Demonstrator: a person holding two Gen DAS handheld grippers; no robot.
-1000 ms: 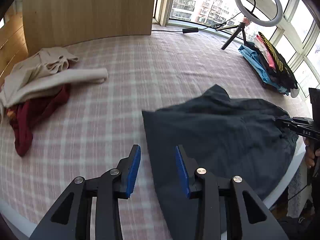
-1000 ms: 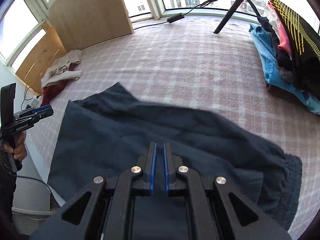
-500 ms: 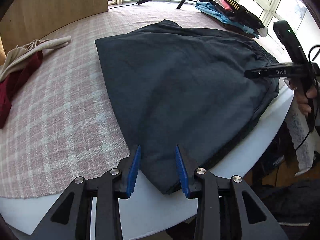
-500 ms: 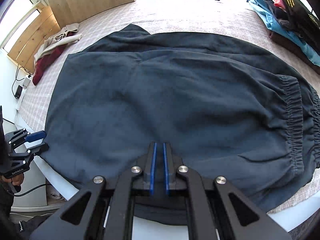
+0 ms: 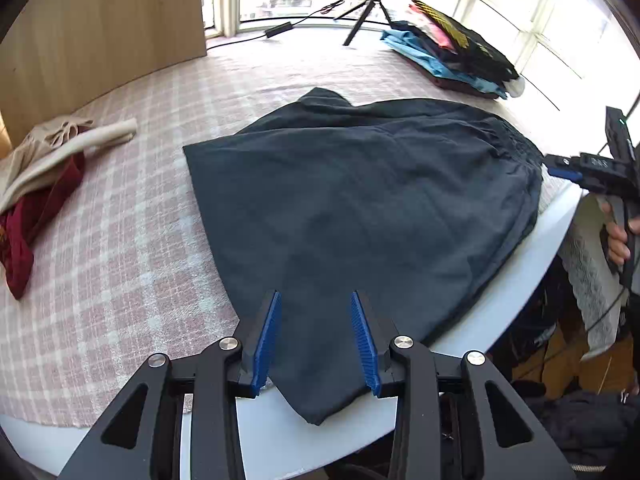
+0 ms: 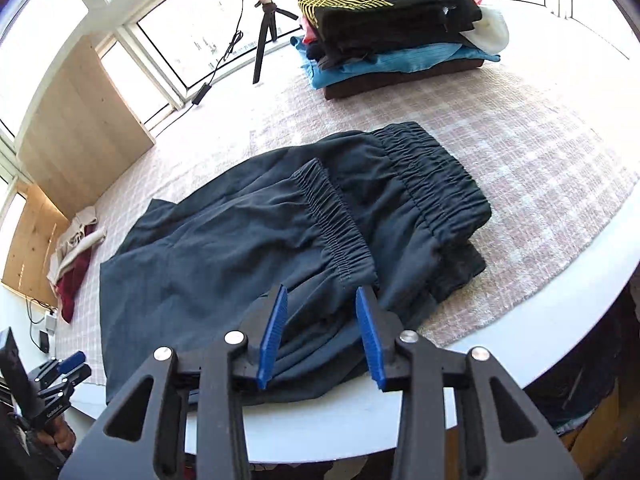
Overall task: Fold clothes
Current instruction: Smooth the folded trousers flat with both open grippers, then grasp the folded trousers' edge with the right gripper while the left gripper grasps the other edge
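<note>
Dark navy shorts [image 5: 360,208] lie spread flat on the checked pink cloth, one leg hem hanging over the white table edge. Their elastic waistband [image 6: 432,176] shows in the right wrist view, where the shorts [image 6: 224,264] fill the middle. My left gripper [image 5: 316,336] is open and empty, just above the leg hem at the near edge. My right gripper [image 6: 322,332] is open and empty, just above the fabric below the waistband. The right gripper also shows in the left wrist view [image 5: 560,172] at the waistband end. The left gripper shows in the right wrist view [image 6: 72,364], open.
A stack of folded clothes [image 6: 392,36] sits at the far side, also seen in the left wrist view [image 5: 448,56]. A beige and dark red heap [image 5: 44,176] lies at the left. A ring light on a tripod [image 6: 264,28] stands by the window. A wooden panel [image 5: 100,28] stands behind.
My right gripper has opened and let go of the shorts, which now lie flat. Both grippers have drawn back a little toward the near table edge.
</note>
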